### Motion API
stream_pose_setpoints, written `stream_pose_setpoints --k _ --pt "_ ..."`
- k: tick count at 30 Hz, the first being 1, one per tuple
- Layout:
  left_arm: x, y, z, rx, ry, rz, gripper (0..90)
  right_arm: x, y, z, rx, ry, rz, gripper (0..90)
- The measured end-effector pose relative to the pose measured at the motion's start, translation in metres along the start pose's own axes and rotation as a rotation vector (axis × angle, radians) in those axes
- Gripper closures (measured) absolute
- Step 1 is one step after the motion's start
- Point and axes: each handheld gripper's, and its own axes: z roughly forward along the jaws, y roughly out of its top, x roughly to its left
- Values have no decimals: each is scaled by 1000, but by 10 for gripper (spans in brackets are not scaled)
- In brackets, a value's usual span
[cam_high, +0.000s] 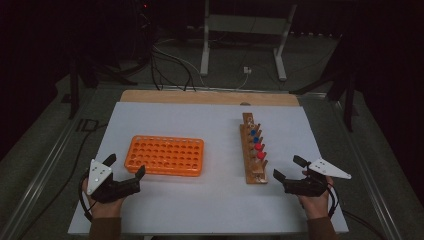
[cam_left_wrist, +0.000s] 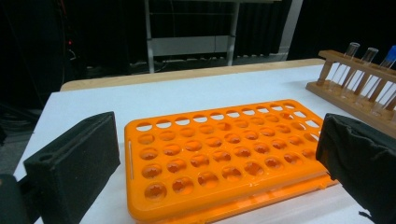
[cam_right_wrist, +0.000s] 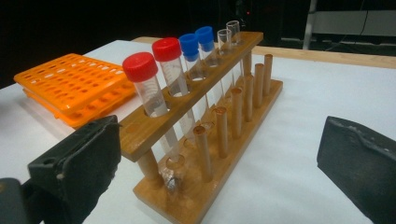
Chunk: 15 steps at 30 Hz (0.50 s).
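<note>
An orange plastic tube rack (cam_high: 165, 155) with many empty holes lies flat on the white table top (cam_high: 210, 125), left of centre. A wooden test-tube rack (cam_high: 254, 149) stands to its right, holding two red-capped tubes (cam_right_wrist: 148, 81), two blue-capped tubes (cam_right_wrist: 196, 46) and two uncapped ones. My left gripper (cam_high: 124, 166) rests near the orange rack's (cam_left_wrist: 219, 154) front left corner, open and empty. My right gripper (cam_high: 288, 168) sits just right of the wooden rack's (cam_right_wrist: 205, 130) near end, open with nothing between its jaws.
A wooden strip (cam_high: 210, 97) edges the table's far side. Beyond it stand a metal frame (cam_high: 242, 37) and loose cables (cam_high: 170, 65) on the dark floor. Bare white surface lies between the two racks and along the front edge.
</note>
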Motion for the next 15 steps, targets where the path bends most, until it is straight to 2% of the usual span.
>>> stream_pose_setpoints --k 4,9,13,15 --pt "0 0 -1 -13 9 -10 3 -2 -2 -4 4 -8 25 0" --pt "1 -2 0 -12 11 -20 3 -1 1 -6 -5 -13 24 0" --pt "-1 -1 1 -7 10 -8 3 2 4 -8 -7 -14 29 2" --pt "-3 -1 2 -6 5 3 3 5 5 -8 -1 -10 20 31"
